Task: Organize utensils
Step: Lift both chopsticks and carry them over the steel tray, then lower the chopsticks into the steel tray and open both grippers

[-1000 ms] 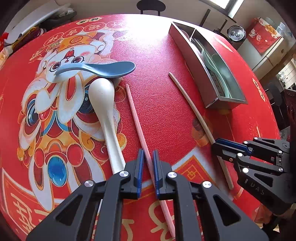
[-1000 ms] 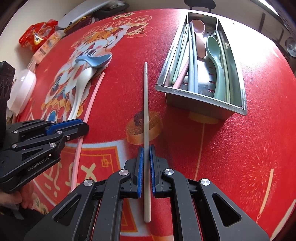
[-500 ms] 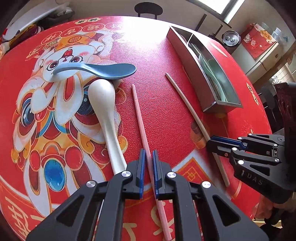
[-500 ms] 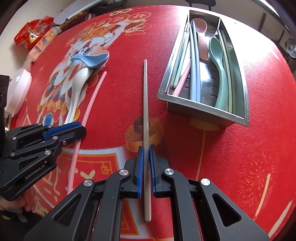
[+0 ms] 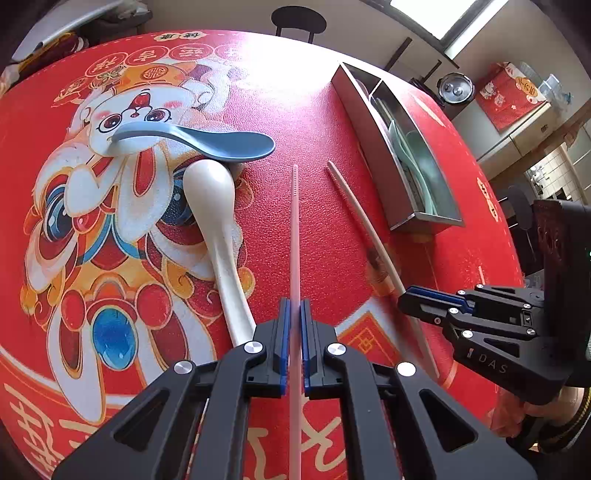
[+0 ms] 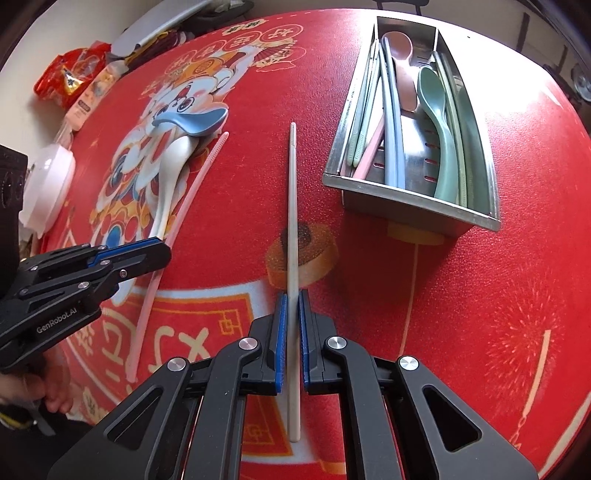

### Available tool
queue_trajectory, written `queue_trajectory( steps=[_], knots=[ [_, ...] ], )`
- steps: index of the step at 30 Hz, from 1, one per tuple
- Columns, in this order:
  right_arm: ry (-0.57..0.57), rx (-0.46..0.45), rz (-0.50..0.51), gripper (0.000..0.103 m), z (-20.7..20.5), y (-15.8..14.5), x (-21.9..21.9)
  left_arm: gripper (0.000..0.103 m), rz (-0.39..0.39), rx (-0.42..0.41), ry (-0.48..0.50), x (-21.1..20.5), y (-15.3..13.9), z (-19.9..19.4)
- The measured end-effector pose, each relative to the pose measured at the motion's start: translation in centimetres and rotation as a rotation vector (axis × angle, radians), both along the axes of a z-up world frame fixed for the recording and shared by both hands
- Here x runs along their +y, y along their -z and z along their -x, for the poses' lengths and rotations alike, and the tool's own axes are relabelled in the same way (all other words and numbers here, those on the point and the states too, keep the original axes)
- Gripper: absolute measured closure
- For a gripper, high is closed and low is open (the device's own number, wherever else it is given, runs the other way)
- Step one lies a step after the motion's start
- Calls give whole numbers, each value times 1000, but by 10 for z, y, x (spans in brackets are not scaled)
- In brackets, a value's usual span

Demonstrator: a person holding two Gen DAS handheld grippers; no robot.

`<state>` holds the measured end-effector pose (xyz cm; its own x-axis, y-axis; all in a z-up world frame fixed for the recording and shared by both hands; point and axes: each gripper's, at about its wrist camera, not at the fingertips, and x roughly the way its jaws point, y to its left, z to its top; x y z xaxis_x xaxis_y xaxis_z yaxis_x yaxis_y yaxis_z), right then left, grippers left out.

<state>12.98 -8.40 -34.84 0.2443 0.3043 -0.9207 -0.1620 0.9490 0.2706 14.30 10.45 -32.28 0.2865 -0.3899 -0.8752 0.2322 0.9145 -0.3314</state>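
My left gripper [image 5: 294, 314] is shut on a pink chopstick [image 5: 294, 236] that points forward over the red tablecloth; it also shows in the right wrist view [image 6: 184, 199]. My right gripper [image 6: 291, 306] is shut on a cream chopstick [image 6: 291, 206], seen in the left wrist view [image 5: 362, 218] too. A metal utensil tray [image 6: 406, 201] at the right holds several chopsticks, a pink spoon [image 6: 400, 51] and a green spoon [image 6: 439, 122]. A blue spoon [image 5: 207, 142] rests across a cream spoon [image 5: 218, 221] on the cloth to the left.
Snack packets [image 6: 70, 81], a bottle [image 6: 86, 105] and a white lidded container [image 6: 46, 184] lie at the table's far left edge. A chair [image 5: 298, 20] stands beyond the table. A metal pot [image 5: 455, 90] and red box [image 5: 511, 94] are off to the right.
The pink chopstick has lifted and swung in my left gripper, now pointing straight ahead. The cream chopstick has risen slightly with my right gripper, nearer the tray.
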Motion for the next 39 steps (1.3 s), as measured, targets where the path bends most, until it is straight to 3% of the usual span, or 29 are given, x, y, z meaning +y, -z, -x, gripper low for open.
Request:
queue_trajectory(
  steps=[12, 22, 30, 39],
  knots=[
    [24, -84, -122, 97, -1, -39, -8, 98, 131, -12, -64, 18, -41, -5],
    [201, -121, -164, 97, -27, -60, -63, 98, 198, -13, -47, -27, -62, -46],
    [298, -139, -123, 97, -79, -58, -107, 98, 198, -32, -36, -88, -63, -109],
    [347, -117, -101, 97, -122, -41, -121, 98, 137, -24, -22, -136, -47, -164]
  ],
)
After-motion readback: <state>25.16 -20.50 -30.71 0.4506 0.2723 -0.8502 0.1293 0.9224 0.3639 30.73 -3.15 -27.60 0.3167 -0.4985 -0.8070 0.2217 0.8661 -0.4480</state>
